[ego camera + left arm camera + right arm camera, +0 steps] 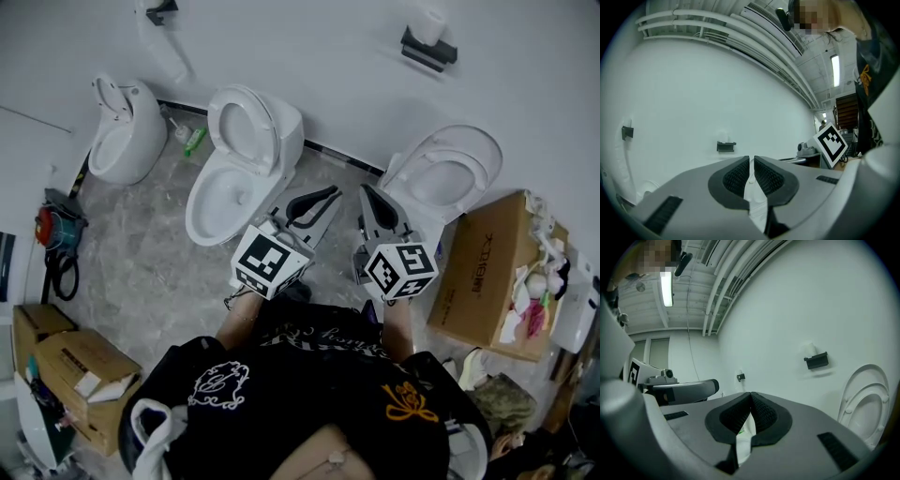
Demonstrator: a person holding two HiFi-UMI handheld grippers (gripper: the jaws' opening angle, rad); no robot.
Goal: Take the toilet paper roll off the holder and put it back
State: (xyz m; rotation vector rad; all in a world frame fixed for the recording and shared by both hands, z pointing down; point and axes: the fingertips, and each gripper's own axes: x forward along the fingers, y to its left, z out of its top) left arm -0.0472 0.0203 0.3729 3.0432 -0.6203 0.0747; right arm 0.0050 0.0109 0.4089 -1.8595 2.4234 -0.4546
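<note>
Status: not started, by my read; toilet paper roll sits on its holder, so take-off and put-back are both left to do.

Biggest first: white wall (309, 66) straight ahead of both grippers, well apart from them; open toilet (448, 173) just beyond and right of the right gripper, low in that gripper's view; second toilet (242, 159) ahead and left of the left gripper; cardboard box (483, 267) further right of the right gripper, on the floor.

Left gripper (751, 160): jaws drawn in to a sliver of a gap, nothing between them; aimed at the wall.
Right gripper (751, 393): jaws pressed tip to tip, empty; aimed the same way, just beside the left one.

Holder (816, 360): small dark bracket on the wall, up and to the right of the right gripper's jaw line; for the left gripper it's ahead and a touch left of the jaws; well apart from both.

Toilet paper roll (811, 350): white, resting on top of the holder, touching it; looks full and round in the head view (too small to tell if a tail hangs loose); nearly blends into the wall in the left gripper view.

Next, as a guess: either gripper has to open up and close the distance; right one has the shorter line.
</note>
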